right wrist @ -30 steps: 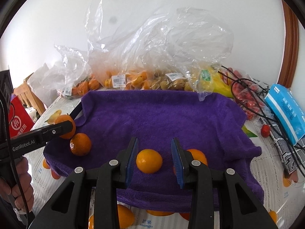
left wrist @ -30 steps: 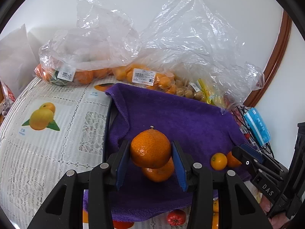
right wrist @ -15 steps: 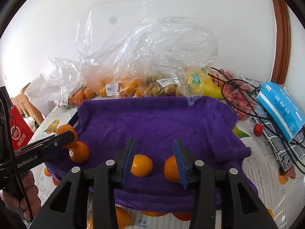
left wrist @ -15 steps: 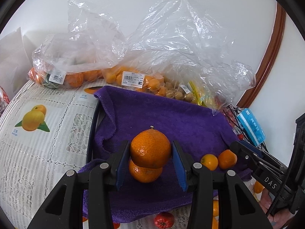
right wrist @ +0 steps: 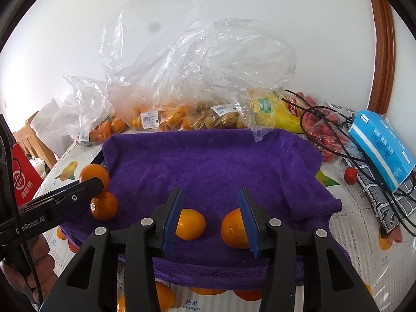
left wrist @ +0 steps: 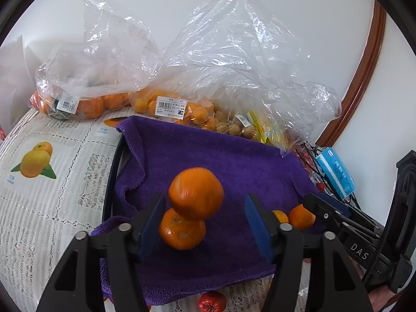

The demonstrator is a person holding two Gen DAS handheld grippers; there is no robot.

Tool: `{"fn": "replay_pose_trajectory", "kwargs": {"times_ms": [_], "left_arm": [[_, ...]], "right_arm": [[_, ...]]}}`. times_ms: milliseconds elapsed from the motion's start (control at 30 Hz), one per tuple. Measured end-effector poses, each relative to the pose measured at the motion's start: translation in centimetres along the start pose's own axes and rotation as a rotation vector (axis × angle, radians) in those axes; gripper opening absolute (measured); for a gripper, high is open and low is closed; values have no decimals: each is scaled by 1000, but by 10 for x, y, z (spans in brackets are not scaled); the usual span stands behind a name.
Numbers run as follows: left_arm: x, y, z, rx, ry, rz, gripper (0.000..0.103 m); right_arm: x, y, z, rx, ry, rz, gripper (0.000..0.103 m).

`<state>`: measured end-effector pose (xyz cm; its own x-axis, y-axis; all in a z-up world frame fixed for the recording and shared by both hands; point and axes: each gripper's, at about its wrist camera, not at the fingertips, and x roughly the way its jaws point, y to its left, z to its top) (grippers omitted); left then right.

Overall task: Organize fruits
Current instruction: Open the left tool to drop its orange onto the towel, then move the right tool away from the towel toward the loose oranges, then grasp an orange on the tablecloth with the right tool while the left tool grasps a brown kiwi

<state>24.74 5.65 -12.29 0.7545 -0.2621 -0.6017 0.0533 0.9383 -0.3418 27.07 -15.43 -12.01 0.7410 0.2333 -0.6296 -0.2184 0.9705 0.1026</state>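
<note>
Left wrist: blurred orange [left wrist: 195, 193] perhaps airborne, fruit bags [left wrist: 166, 104] behind towel [left wrist: 208, 156]

Home dining room: table under fruit-print lace cloth [left wrist: 59, 171], supermarket fruit bags [right wrist: 182, 114] at 12 o'clock, wooden chair [right wrist: 33, 140] at 9 o'clock, wood door trim [right wrist: 382, 52].

Four oranges lie on the towel [right wrist: 208, 161], bagged fruit [right wrist: 182, 119] behind it, a box [right wrist: 382, 145] to its right.
</note>
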Motion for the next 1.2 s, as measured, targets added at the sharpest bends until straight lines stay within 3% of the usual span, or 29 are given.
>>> {"fn": "replay_pose_trajectory", "kwargs": {"times_ms": [333, 800, 1200], "left_arm": [[-13, -6, 0, 34, -31, -18, 82], [-27, -6, -1, 16, -44, -23, 83], [-42, -9, -11, 39, -41, 8, 85]], "right_arm": [[-8, -2, 3, 1, -23, -21, 56], [-55, -19, 3, 55, -69, -102, 58], [-112, -98, -36, 116, -14, -282, 62]]}}
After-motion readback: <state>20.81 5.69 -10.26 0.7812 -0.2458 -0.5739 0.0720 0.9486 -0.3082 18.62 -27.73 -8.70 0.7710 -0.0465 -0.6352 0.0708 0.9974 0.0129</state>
